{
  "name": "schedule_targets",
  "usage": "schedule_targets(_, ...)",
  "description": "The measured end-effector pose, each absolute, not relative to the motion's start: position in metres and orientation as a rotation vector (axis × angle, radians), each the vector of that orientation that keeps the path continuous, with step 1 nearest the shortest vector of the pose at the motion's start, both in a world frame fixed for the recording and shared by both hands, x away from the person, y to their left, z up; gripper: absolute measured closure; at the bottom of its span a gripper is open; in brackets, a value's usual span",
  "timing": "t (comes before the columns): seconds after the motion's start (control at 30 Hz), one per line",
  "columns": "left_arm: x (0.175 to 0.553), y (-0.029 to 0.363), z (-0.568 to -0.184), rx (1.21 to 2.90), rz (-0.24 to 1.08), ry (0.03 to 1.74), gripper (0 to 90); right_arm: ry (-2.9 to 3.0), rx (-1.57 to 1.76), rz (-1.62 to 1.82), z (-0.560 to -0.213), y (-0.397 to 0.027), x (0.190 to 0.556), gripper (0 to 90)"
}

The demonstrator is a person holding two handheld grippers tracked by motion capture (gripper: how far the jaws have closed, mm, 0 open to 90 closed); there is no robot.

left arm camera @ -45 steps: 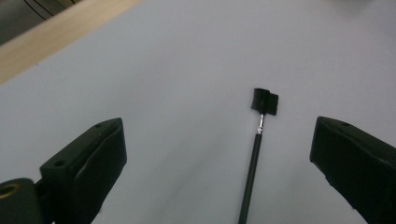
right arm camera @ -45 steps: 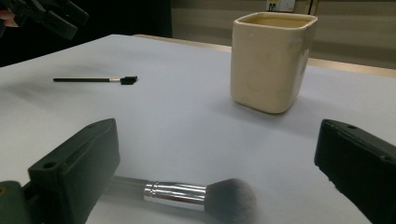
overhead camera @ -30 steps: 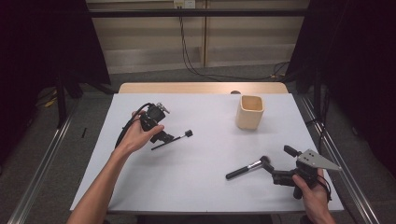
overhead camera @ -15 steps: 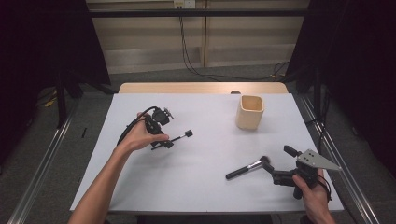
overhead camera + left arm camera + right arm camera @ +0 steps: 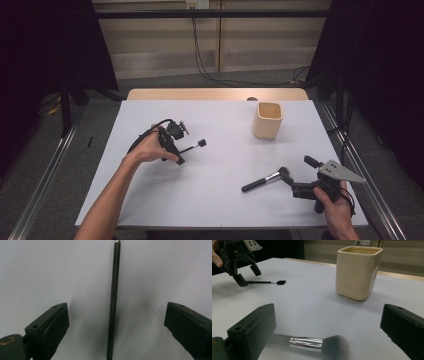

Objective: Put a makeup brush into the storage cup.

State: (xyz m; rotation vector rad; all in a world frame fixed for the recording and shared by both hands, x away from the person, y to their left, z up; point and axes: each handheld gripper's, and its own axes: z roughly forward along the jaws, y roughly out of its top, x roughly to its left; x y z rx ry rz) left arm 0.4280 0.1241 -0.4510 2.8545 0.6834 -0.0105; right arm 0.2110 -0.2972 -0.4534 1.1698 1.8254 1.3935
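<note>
Slim black-handled brush (image 5: 113, 300) lies between the left gripper's (image 5: 175, 145) wide-open, empty jaws, so closing looks next; right gripper (image 5: 295, 182), open and empty, straddles a silver-ferruled brush (image 5: 317, 343).

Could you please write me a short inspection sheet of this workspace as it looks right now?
Surface: white table, lying flat, with a wooden strip along its far edge.
Job's things: cream square cup upright at far right; thick makeup brush lying near right; thin black brush lying at left.
Clutter: nothing seen.
Grippers: left gripper open, its jaws on either side of the thin brush's handle; right gripper open, the thick brush's bristle end lying between its jaws.
Cables: black cable loops from the left gripper; wall cables hang behind the table.
Surroundings: grey floor, metal rails, dark curtains at both sides.
</note>
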Motion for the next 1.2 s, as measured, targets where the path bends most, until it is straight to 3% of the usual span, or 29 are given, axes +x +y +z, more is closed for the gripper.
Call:
schedule_targets(0.37,0.43,0.122,-0.454,2.917,-0.007,0.638,19.8,1.829,1.165,1.39,-0.453,-0.296,0.211,0.0)
schedule_targets(0.57,0.431,0.12,-0.451,2.962,-0.032,0.608,35.7,1.833,1.162,1.39,-0.454,-0.297,0.211,0.0)
schedule_targets(0.83,0.433,0.112,-0.448,3.044,-0.063,0.56,46.6,1.83,1.161,1.39,-0.454,-0.297,0.21,0.0)
schedule_targets(0.97,0.435,0.114,-0.447,3.052,-0.083,0.559,60.4,1.829,1.163,1.386,-0.454,-0.297,0.21,0.0)
schedule_targets(1.2,0.436,0.114,-0.446,3.073,-0.089,0.567,72.7,1.83,1.164,1.384,-0.454,-0.297,0.209,0.0)
